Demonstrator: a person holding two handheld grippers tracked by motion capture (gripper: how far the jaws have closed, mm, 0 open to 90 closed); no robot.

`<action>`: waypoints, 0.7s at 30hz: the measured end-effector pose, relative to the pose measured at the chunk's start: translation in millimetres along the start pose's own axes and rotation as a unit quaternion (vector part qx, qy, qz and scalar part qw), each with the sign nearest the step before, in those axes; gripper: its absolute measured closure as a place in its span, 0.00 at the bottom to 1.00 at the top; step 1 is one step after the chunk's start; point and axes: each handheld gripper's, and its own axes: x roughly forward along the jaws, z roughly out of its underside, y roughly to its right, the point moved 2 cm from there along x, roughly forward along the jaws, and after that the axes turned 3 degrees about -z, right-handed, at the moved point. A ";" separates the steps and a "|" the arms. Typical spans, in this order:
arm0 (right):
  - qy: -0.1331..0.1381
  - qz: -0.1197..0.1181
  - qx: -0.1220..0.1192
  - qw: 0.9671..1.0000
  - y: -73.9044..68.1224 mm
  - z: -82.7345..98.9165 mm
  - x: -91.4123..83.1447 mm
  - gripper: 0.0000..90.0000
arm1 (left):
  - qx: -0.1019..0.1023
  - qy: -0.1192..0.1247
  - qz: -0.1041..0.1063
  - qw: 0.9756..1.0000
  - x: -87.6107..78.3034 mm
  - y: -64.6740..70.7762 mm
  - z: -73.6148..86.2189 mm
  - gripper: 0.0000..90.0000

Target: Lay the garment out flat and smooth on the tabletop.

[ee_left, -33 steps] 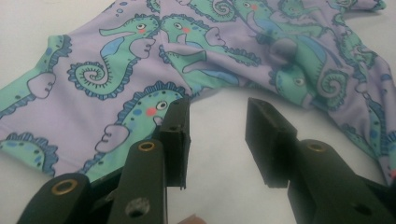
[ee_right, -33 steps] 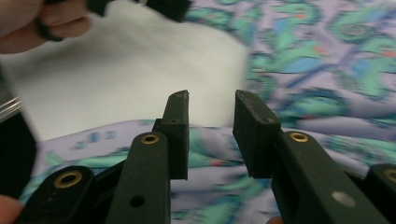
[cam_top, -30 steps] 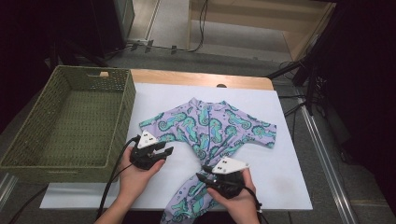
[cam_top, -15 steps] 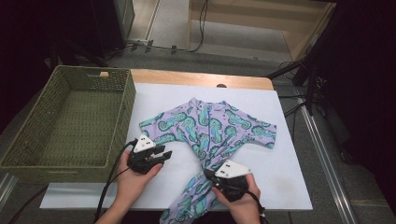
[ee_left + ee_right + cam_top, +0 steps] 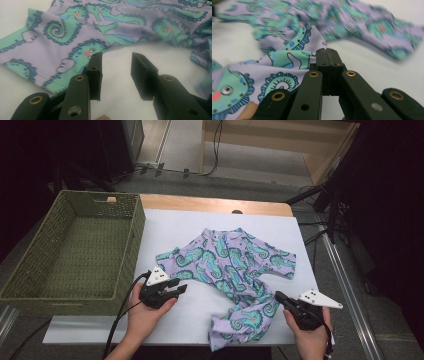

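Right gripper [image 5: 284,301] has swung out toward the right edge of the desk compared with a second ago, and its fingers [image 5: 327,65] have just clamped fully together. In the right gripper view they meet right at the hem of the lilac children's shirt with the teal seahorse print [image 5: 235,270]; cloth runs in behind the tips, but I can't tell for certain whether any is pinched. In the high view the lower part of the shirt now trails toward that gripper and has shifted right on the white sheet covering the desk [image 5: 200,232], which reads as a pull on the hem, so likely a thin pinch. Left gripper [image 5: 178,287] sits where it was, fingers [image 5: 96,72] parted with nothing between them, poised just off the shirt's left sleeve edge. Shirt lies rumpled mid-sheet, collar away from the person, bottom bunched near the front edge. Green woven basket [image 5: 75,250] on the left is empty. My read: spreading or straightening is under way; the left side is not yet gripped.
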 end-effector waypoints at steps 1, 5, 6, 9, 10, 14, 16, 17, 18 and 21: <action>-0.012 0.005 0.005 1.000 4.5 3.2 4.2 0.95 | 0.001 -0.001 0.002 1.000 0.9 0.6 0.3 0.68; -0.006 0.019 -0.004 1.000 -3.5 -1.7 1.5 0.77 | 0.006 -0.005 0.003 1.000 3.3 2.7 1.8 0.68; 0.004 0.011 -0.011 1.000 -9.6 -6.4 -2.8 0.75 | 0.007 -0.006 0.003 1.000 3.7 2.8 1.9 0.68; 0.019 -0.030 -0.043 0.998 -38.3 -20.8 -11.9 0.75 | 0.006 -0.006 0.005 1.000 5.1 3.6 2.7 0.68; 0.017 -0.049 -0.059 0.997 -50.7 -24.3 -11.9 0.74 | 0.006 -0.007 0.006 1.000 5.6 4.3 3.0 0.68; -0.023 -0.125 -0.116 0.985 -101.6 -26.4 5.3 0.59 | 0.011 -0.008 0.011 1.000 7.4 8.2 3.8 0.68; -0.054 -0.145 -0.144 0.977 -120.5 -21.5 21.3 0.51 | 0.013 -0.009 0.013 1.000 8.0 10.6 3.9 0.68; -0.066 -0.139 -0.159 0.975 -127.2 -18.1 29.7 0.51 | 0.013 -0.009 0.014 1.000 8.2 11.7 3.9 0.68; -0.080 -0.133 -0.167 0.974 -131.9 -14.7 37.1 0.55 | 0.012 -0.009 0.016 1.000 8.5 12.8 4.0 0.68; -0.099 -0.121 -0.170 0.973 -134.3 -8.5 49.4 0.85 | 0.019 -0.010 0.020 1.000 9.3 15.6 4.4 0.68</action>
